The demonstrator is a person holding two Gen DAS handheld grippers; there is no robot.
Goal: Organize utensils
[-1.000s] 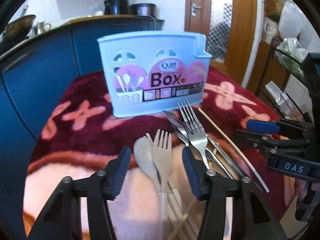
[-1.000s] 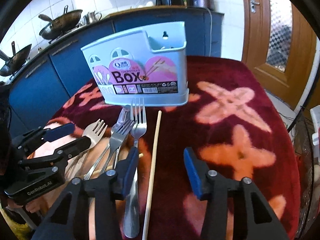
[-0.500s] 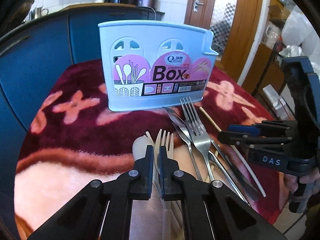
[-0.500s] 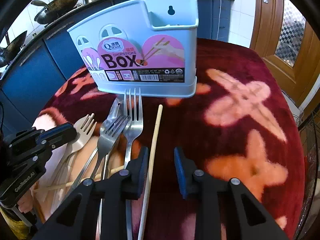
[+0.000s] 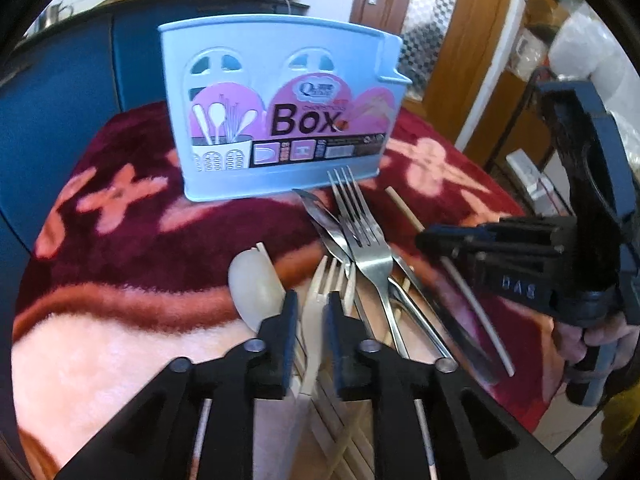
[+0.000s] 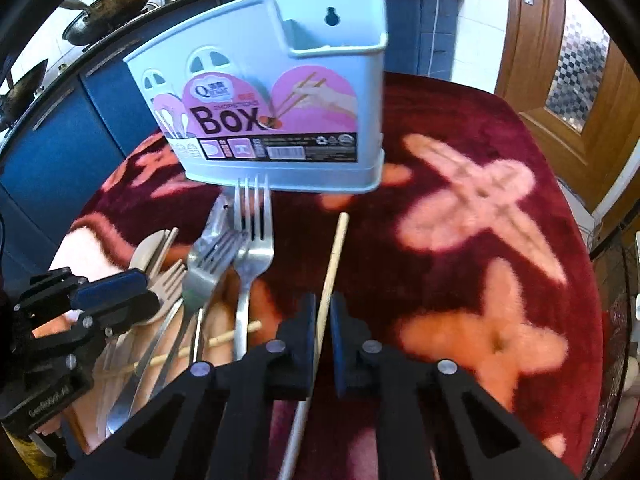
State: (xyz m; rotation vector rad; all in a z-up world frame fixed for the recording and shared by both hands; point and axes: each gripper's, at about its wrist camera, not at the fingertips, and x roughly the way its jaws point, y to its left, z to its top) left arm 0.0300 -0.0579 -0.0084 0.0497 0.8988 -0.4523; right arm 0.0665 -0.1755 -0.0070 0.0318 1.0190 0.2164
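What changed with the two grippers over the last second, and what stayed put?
The right gripper closed from wide open onto the chopstick and now pinches it. The left gripper closed around the beige fork; its jaws are now opening slightly, the fork between them. The box, the metal forks and the cloth stayed put.

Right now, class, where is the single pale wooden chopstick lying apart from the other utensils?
In the right wrist view, the pale wooden chopstick lies on the red blanket, right of the steel fork, its near part between the right gripper's pads.
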